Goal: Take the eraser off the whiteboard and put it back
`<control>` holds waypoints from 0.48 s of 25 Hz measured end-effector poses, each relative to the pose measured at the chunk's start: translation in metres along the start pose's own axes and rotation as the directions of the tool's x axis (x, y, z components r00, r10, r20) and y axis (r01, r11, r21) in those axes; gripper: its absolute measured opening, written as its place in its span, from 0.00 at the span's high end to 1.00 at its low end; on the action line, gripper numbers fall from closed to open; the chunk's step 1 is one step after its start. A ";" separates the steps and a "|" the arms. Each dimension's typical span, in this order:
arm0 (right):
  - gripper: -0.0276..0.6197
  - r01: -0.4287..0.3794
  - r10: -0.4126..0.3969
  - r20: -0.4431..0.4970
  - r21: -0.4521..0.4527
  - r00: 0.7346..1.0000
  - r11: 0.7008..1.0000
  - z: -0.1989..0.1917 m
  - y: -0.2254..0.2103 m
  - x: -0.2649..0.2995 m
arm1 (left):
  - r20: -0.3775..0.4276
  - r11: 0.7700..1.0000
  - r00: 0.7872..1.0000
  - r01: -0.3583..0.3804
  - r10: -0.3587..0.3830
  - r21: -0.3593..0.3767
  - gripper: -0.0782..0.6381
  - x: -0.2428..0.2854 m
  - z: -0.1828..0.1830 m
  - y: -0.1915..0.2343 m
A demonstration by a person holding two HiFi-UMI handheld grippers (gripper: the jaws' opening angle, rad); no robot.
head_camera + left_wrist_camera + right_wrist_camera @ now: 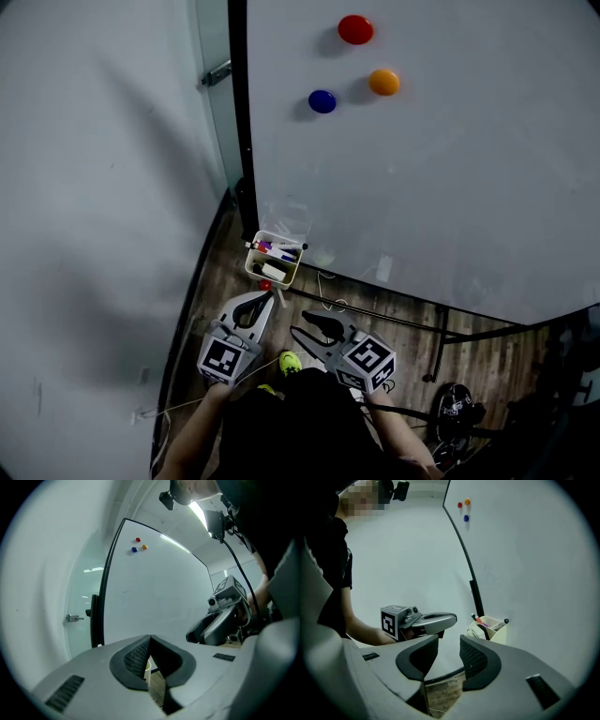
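Open the left gripper [272, 296], pinched shut on nothing, or lead with the right gripper [302, 322], spread wide and empty. Aim for the eraser [273, 272], apparently the white block in the holder [251, 263] on the whiteboard [450, 169]; grip it squarely.

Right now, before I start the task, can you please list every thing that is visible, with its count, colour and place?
whiteboard: 1, white with a black edge, standing on the right
red magnet: 1, red, high on the whiteboard
orange magnet: 1, orange, below and right of the red one
blue magnet: 1, blue, lowest and leftmost of the three
holder: 1, cream, at the whiteboard's lower left corner
markers: a few, mixed colours, inside the holder
floor: 1, brown wood, under the whiteboard
forearms: 2, at the bottom of the head view
left tool: 1, grey, shut, empty
right tool: 1, grey, open, empty
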State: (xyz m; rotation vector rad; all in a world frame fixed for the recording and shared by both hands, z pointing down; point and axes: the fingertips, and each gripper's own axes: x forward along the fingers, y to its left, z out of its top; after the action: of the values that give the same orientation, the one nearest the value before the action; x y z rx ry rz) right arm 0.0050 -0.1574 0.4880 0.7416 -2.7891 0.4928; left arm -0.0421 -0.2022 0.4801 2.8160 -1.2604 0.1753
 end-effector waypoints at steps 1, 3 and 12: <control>0.74 0.002 -0.002 0.001 -0.001 1.000 1.000 -0.001 0.006 -0.001 | 0.004 1.000 1.000 0.006 -0.006 -0.002 0.86 -0.003 0.001 -0.003; 0.75 0.003 -0.003 0.004 -0.001 1.000 1.000 -0.002 0.017 -0.002 | 0.010 1.000 1.000 0.017 -0.017 -0.008 0.86 -0.009 0.003 -0.008; 0.77 0.078 -0.078 0.038 -0.012 0.996 0.997 -0.010 0.054 -0.014 | 0.029 0.996 0.997 0.078 -0.077 -0.042 0.86 -0.047 0.007 -0.034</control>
State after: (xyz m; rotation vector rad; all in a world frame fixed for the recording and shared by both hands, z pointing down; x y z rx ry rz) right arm -0.0095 -0.1029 0.4792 0.8613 -2.7819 0.4495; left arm -0.0475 -0.1455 0.4673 2.8338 -1.1437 0.1054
